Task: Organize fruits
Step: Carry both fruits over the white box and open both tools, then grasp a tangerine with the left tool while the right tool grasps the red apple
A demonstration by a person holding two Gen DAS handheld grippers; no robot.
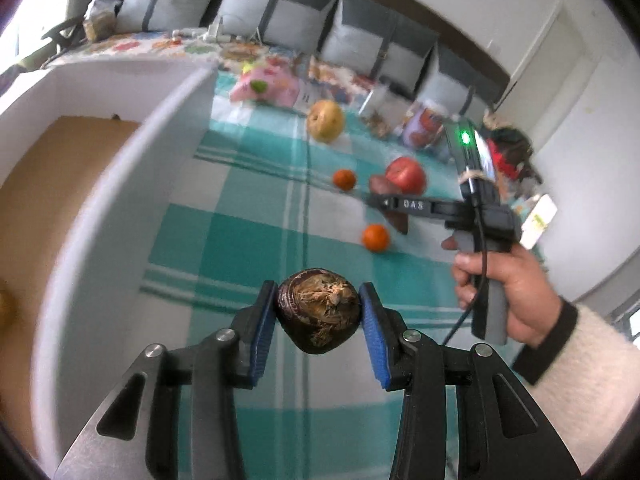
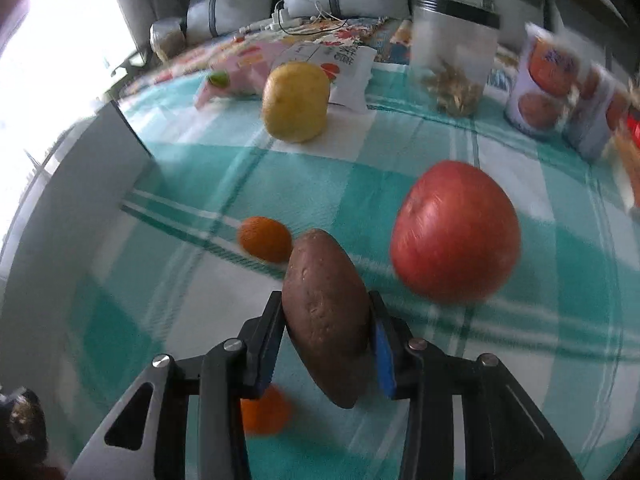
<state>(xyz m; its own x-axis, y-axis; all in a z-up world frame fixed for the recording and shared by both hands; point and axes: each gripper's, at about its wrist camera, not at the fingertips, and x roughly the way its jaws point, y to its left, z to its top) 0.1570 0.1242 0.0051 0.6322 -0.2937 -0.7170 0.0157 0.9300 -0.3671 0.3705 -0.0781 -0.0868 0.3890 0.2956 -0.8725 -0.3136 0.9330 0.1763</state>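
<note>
Left gripper (image 1: 318,312): blue pads clamp a dark, round fruit (image 1: 318,310) with a dry, fibrous top, held above the checked cloth (image 1: 240,240).
Right gripper (image 2: 326,340): clamped on a brown, oblong, pitted fruit (image 2: 326,320).
Edges: white box wall (image 1: 120,200) stands just left of the left gripper; cardboard floor inside.
Open room: bare cloth between the box and 2 oranges (image 1: 376,237).
Left view only: hand (image 1: 508,284) on the right gripper's handle.
Right view: smooth red apple (image 2: 456,236), yellow pear (image 2: 296,100).
</note>
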